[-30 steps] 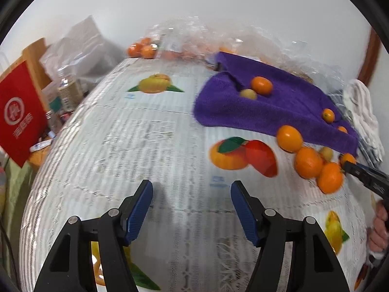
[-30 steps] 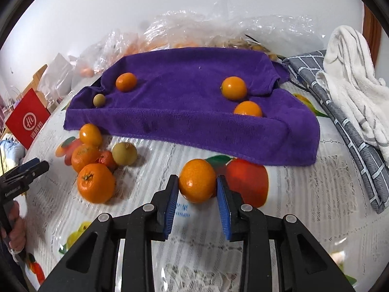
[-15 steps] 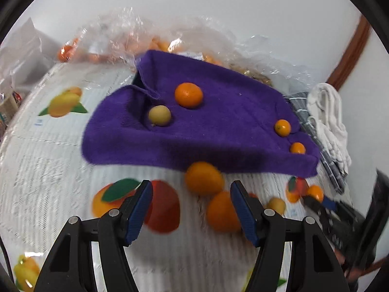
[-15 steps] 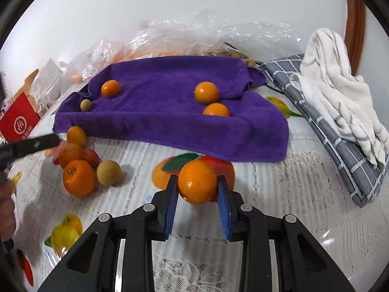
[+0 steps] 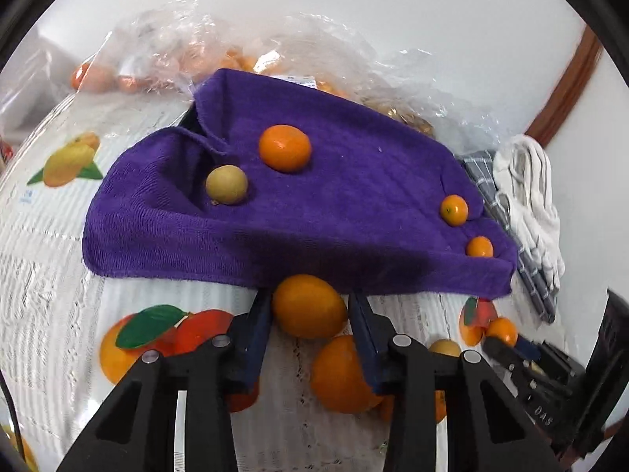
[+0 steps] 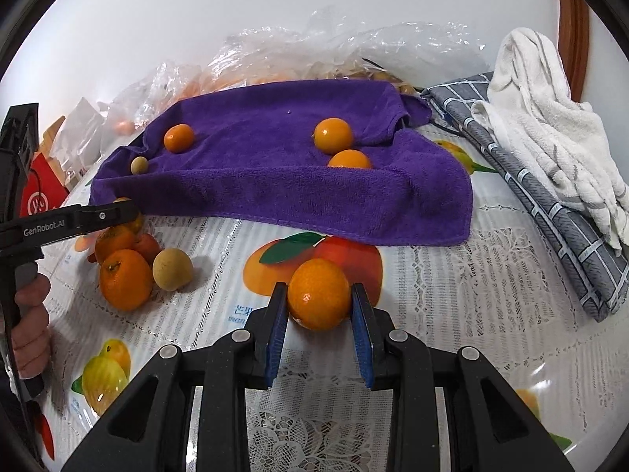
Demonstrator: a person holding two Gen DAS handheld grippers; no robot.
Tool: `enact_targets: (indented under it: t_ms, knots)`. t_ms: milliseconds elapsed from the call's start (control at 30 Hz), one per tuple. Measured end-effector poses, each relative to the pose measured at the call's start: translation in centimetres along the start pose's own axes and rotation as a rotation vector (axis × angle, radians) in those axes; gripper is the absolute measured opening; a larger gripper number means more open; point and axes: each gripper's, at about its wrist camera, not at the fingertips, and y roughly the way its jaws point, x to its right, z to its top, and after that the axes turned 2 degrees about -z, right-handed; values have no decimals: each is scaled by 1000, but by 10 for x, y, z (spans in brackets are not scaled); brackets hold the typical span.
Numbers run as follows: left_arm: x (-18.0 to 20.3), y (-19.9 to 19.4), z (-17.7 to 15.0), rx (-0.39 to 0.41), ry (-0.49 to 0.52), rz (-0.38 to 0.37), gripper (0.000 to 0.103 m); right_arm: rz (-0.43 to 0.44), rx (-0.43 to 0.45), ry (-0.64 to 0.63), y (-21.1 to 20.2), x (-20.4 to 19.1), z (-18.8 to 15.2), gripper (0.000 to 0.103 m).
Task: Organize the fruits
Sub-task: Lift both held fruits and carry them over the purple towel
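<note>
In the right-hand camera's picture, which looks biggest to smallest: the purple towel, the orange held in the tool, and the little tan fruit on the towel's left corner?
1. Purple towel, by far the largest.
2. Held orange, though it sits closest to the camera, which inflates it.
3. Tan fruit, smallest; it lies farther back, so its true size against the orange is unsure.

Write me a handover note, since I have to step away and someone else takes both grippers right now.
Left gripper: jaws have just been closing around an orange at the purple towel's near edge; grip not confirmed.
Right gripper: shut on another orange, held above the tablecloth.
Done: three oranges and one yellowish fruit lie on the towel.
Left: place both oranges, then the loose pile beside the towel, including a second yellowish fruit.
</note>
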Motion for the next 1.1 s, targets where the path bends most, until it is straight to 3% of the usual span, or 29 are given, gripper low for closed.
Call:
enact_targets:
  t_ms: [233, 467, 767, 1100]
  knots:
    - [-5, -7, 0, 29, -30, -27, 37, 0, 0, 0, 0, 0, 0, 31]
    - [4, -32, 1, 126, -3, -84, 37, -1, 1, -2, 0, 1, 0, 31]
    - [8, -47, 2, 195, 24, -90, 37, 13, 18, 20, -4, 3, -1, 31]
    - [4, -50, 3, 216, 14, -69, 37, 38, 34, 39, -7, 6, -2, 31]
